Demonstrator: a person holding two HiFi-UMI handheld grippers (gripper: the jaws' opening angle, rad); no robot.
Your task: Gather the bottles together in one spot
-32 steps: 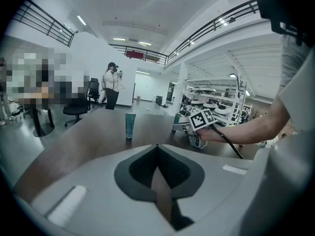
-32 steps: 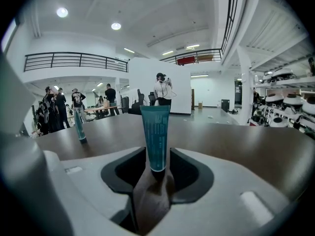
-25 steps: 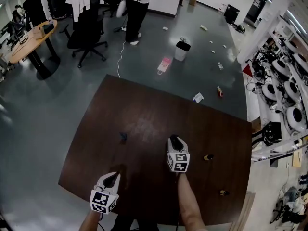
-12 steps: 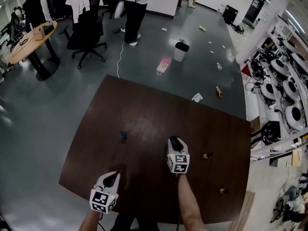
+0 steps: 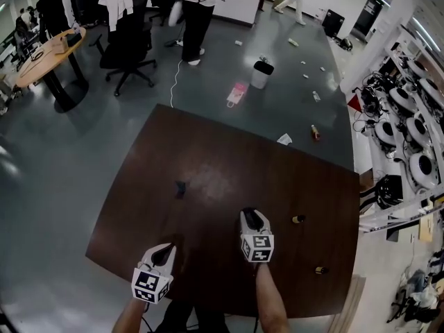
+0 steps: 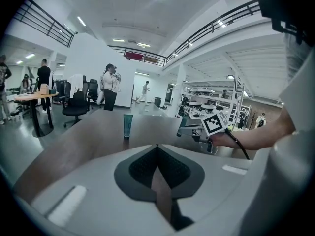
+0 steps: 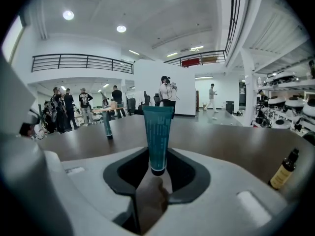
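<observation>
Though glossy, brown table (image 5: pixel 215 158) on littered floor (image 5: pixel 62 165)

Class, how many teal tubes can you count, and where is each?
2. One teal tube is clamped upright in the right hand-held gripper; the other tube stands on the table's left side.

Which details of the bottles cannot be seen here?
- Right gripper view: print on the held tube is too blurred to read.
- Head view: that tube is lost against the dark right tongs.
- Head view: middle brown bottle and edge brown bottle are too small to show any label.
</observation>
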